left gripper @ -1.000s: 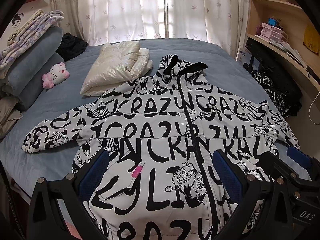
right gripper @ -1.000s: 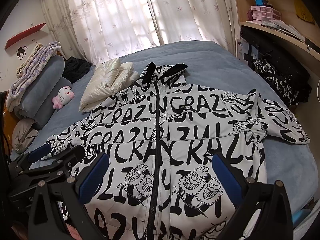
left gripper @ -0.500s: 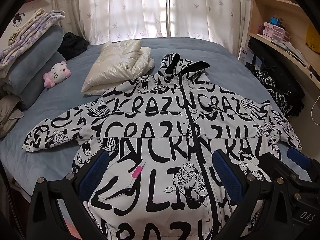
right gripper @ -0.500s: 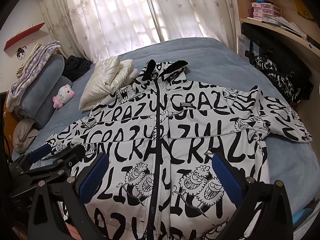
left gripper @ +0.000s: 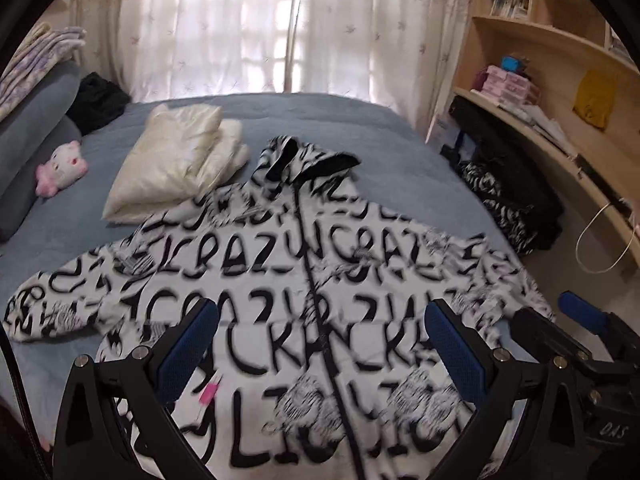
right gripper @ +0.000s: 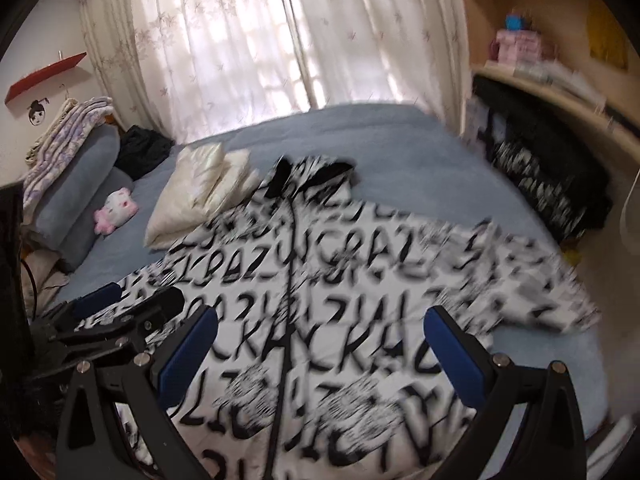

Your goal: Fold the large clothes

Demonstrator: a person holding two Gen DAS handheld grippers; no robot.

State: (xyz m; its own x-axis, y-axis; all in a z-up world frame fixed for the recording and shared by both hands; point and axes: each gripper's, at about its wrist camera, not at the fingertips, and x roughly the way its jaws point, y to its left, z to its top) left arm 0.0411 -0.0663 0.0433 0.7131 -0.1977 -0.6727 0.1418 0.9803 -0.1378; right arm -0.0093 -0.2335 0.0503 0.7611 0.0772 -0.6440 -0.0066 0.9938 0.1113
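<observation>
Left gripper (left gripper: 320,344), seen from its own camera, hovers with jaws wide apart and empty above the near half of the jacket (left gripper: 256,264). Jacket lies flat, front up, on the bed (left gripper: 380,128), zip running near to far, hood at the far end, sleeves spread left and right. Its left sleeve (left gripper: 48,300) lies nearer this gripper. A cream bundle (left gripper: 176,164) touches the far left shoulder; bare bed lies beyond the hood.

Right gripper (right gripper: 320,344), from its own camera, also hangs spread and empty over the jacket's near half. The right sleeve (right gripper: 532,280) lies nearer it, close to the bed's right edge, with dark clothes (right gripper: 548,184) just beyond. The picture is blurred.
</observation>
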